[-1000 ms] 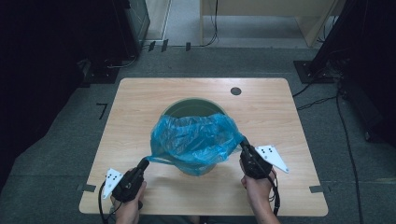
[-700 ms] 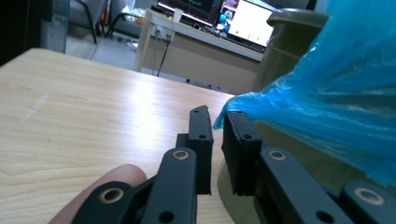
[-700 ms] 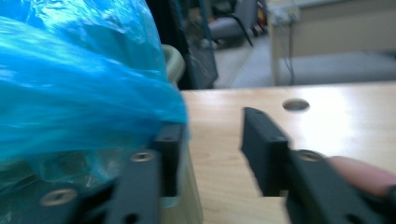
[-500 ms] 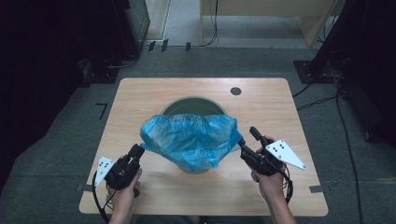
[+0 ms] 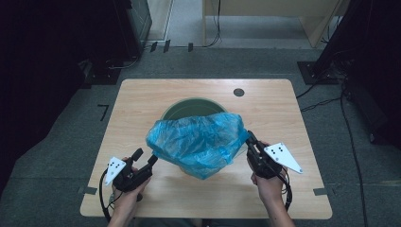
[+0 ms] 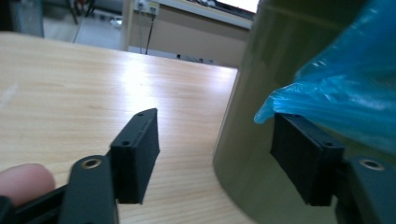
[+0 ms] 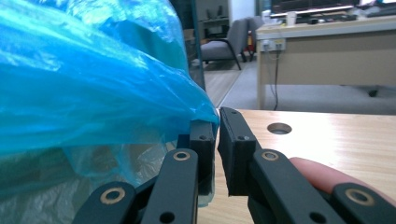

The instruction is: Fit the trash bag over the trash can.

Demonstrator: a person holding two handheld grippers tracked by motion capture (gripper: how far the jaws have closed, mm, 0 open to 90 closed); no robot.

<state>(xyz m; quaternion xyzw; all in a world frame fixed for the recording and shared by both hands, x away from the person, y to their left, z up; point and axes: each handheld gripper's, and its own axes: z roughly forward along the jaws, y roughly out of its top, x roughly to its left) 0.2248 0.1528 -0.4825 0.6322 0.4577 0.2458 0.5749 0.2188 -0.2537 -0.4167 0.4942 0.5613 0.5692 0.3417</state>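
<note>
Nearest, the left gripper (image 5: 145, 161) has just been opening, jaws spread, the blue plastic bag (image 5: 198, 142) resting on one jaw. Beyond, the right gripper (image 5: 249, 138) pinches its edge; the green bin (image 5: 189, 106) stands behind.

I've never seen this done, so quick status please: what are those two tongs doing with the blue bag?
Left tongs just opened, bag corner resting on one jaw. Right tongs just closed, pinching the blue bag edge. Bag draped over green bin, not yet fitted. Nothing in the way.
</note>
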